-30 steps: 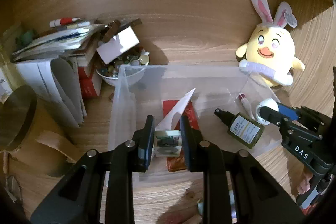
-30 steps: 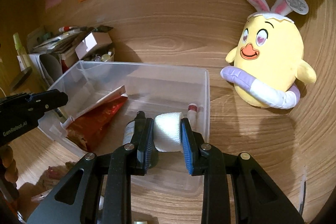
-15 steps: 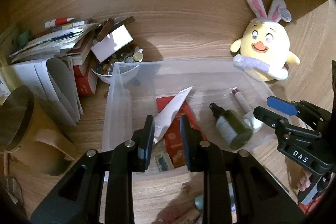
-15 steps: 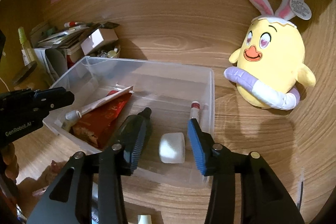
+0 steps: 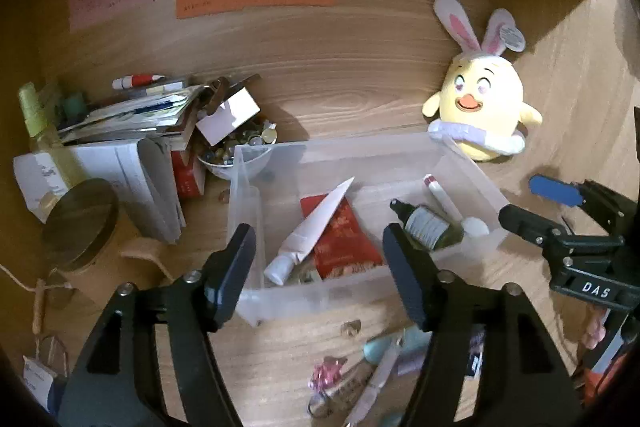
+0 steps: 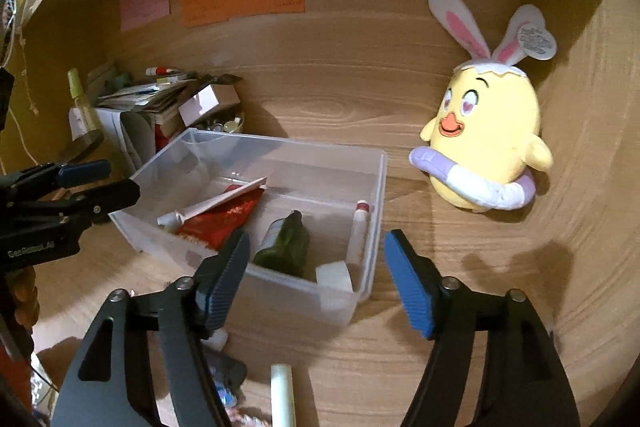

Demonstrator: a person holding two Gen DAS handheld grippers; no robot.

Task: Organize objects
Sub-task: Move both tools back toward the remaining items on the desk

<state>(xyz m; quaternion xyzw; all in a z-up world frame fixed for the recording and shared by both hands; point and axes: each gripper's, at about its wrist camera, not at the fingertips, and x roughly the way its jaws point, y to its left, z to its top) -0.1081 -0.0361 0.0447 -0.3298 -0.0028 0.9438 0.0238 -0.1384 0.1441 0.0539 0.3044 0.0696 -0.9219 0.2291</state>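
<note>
With both hand-held grippers, left (image 5: 318, 267) and right (image 6: 316, 267), just spread apart and empty, reaching for tabletop (image 6: 460, 267) clutter risked nudging the clear bin (image 6: 372, 195).

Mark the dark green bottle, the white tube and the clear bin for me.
dark green bottle (image 6: 286, 245), right wrist view, on its body.
white tube (image 5: 316, 225), left wrist view, mid-length of the tube.
clear bin (image 6: 280, 141), right wrist view, on its far rim.
</note>
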